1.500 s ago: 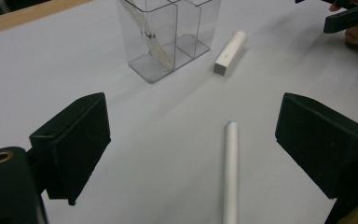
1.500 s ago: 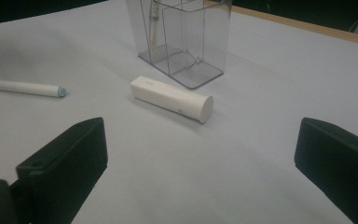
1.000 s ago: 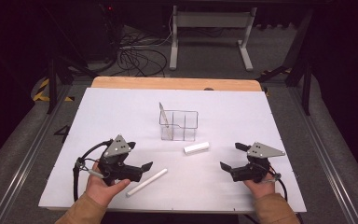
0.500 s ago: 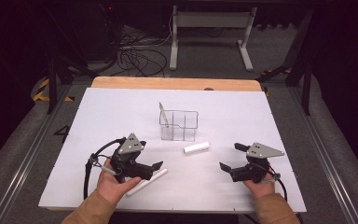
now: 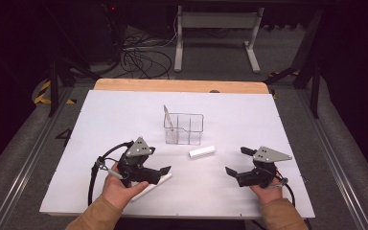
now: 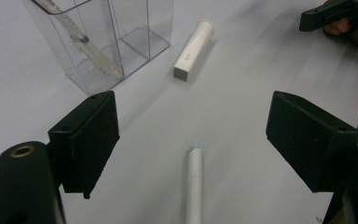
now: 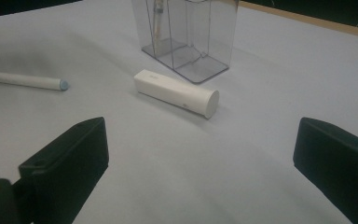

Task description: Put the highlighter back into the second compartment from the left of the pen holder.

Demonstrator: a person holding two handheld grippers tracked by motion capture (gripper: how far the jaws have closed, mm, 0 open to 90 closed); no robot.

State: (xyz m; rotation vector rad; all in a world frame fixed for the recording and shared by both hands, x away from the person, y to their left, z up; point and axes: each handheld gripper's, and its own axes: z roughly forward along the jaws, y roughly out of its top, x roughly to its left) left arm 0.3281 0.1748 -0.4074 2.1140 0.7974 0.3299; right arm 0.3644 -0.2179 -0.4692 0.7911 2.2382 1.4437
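A thin white pen lies on the white table near the front left. My left gripper hangs over it with the pen between its jaws. The jaws have just been closing a little, but the pads stand well clear of the pen, so it is open. A short white tube lies in the middle of the table. My right gripper is open to the right of the tube, with nothing in it. A clear divided container behind holds a leaning stick.
The white table sheet ends at a wooden strip at the back. Metal rails run along both sides. Cables and a stand are on the dark floor beyond. In the left gripper view the other gripper shows at the top right.
My left gripper has moved right, over the white pen, which now lies between its jaws. The right gripper, the tube and the container have stayed where they were.
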